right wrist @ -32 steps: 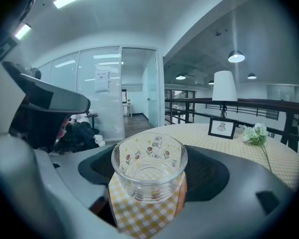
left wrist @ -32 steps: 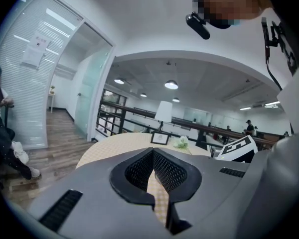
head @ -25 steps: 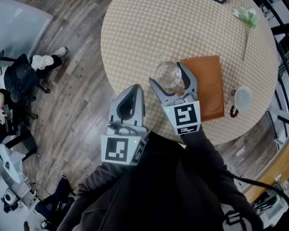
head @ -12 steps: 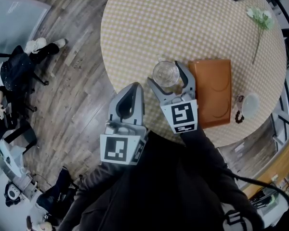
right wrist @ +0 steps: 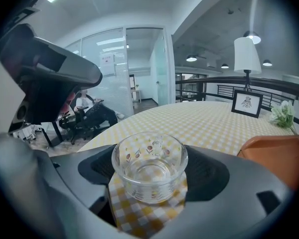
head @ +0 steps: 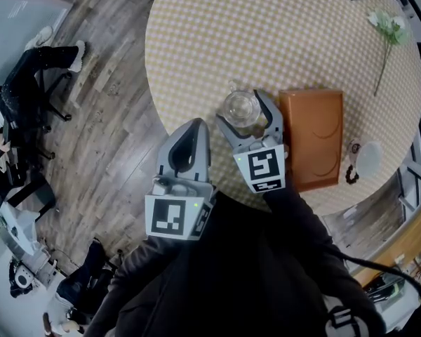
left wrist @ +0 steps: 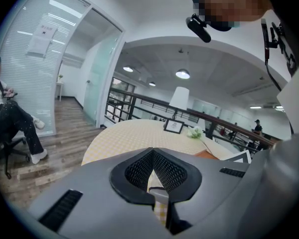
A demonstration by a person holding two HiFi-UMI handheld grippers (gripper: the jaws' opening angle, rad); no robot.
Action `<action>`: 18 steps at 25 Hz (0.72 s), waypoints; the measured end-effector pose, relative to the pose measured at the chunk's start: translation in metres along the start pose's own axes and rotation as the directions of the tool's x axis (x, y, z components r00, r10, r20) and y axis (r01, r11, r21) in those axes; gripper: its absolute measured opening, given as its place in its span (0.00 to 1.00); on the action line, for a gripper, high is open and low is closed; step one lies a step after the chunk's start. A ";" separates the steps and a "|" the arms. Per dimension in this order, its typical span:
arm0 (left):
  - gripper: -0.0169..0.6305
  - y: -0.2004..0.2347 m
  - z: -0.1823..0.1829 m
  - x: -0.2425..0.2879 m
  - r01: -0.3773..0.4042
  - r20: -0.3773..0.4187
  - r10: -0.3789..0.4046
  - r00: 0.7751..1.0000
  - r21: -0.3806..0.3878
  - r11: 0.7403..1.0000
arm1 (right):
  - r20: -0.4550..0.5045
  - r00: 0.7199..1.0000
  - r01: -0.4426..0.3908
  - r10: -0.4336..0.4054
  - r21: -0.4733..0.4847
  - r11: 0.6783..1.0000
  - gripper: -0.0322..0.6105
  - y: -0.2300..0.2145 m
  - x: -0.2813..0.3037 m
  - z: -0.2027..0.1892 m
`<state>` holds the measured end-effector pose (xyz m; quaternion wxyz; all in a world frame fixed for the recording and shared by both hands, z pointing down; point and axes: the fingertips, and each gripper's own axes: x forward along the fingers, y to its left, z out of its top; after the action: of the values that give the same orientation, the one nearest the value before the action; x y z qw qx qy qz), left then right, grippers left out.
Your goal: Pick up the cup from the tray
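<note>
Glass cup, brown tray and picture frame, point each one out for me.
glass cup [right wrist: 149, 171], right gripper view, on its clear side wall.
brown tray [head: 312, 144], head view, on its bare middle.
picture frame [right wrist: 246, 104], right gripper view, on the middle of the framed picture.

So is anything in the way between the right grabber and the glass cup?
Nothing visible is. The glass cup sits right between the right gripper's jaws, which press against its sides, next to the tray.
</note>
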<state>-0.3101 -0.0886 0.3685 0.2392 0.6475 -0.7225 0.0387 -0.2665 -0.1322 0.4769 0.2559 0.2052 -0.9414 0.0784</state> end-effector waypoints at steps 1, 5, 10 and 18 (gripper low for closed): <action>0.03 0.000 -0.001 0.001 -0.002 -0.002 0.002 1.000 0.000 1.000 | 0.002 1.000 -0.001 0.001 -0.007 1.000 0.61 0.000 0.001 -0.001; 0.04 0.000 -0.007 0.003 0.000 -0.009 0.000 1.000 0.000 1.000 | 0.021 1.000 -0.001 0.002 -0.020 1.000 0.61 0.001 0.003 -0.004; 0.04 0.001 -0.007 0.006 0.008 -0.010 -0.008 1.000 0.005 1.000 | 0.032 0.999 -0.002 0.004 -0.052 0.999 0.61 0.003 0.008 -0.005; 0.04 -0.007 -0.007 -0.008 0.007 0.012 -0.007 1.000 0.022 1.000 | 0.045 0.999 0.005 -0.002 -0.078 0.997 0.61 0.006 -0.004 -0.005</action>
<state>-0.3009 -0.0804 0.3697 0.2279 0.6528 -0.7213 0.0415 -0.2637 -0.1238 0.4789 0.2427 0.1983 -0.9489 0.0366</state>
